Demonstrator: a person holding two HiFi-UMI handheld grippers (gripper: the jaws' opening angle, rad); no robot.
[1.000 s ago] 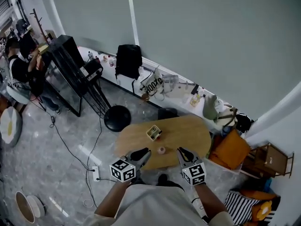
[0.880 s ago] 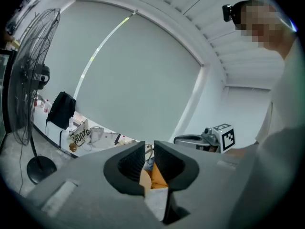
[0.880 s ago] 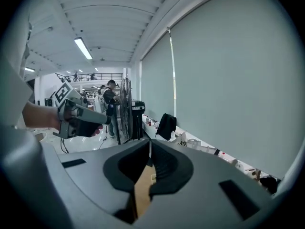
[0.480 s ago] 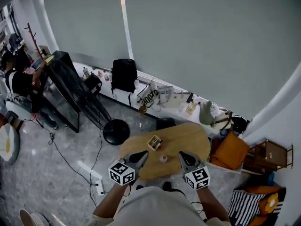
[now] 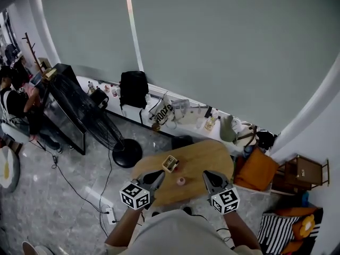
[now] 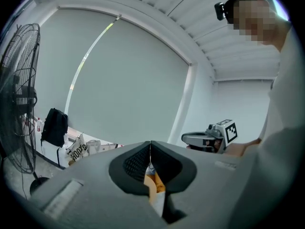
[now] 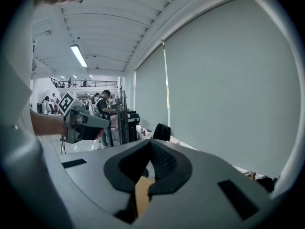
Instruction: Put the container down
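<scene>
Wooden table [image 5: 208, 154] carries the container [image 5: 170, 163], sitting free. The left gripper [image 5: 158, 174] and right gripper [image 5: 208, 175] hover nearside, both jaws pressed together, gripping nothing.

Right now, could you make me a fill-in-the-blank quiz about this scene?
The left hand-held gripper and right hand-held gripper both have their jaws ____. The small container sits on the wooden ____. The backpack by the wall is ____ in colour.
Missing words: shut; table; black.
</scene>
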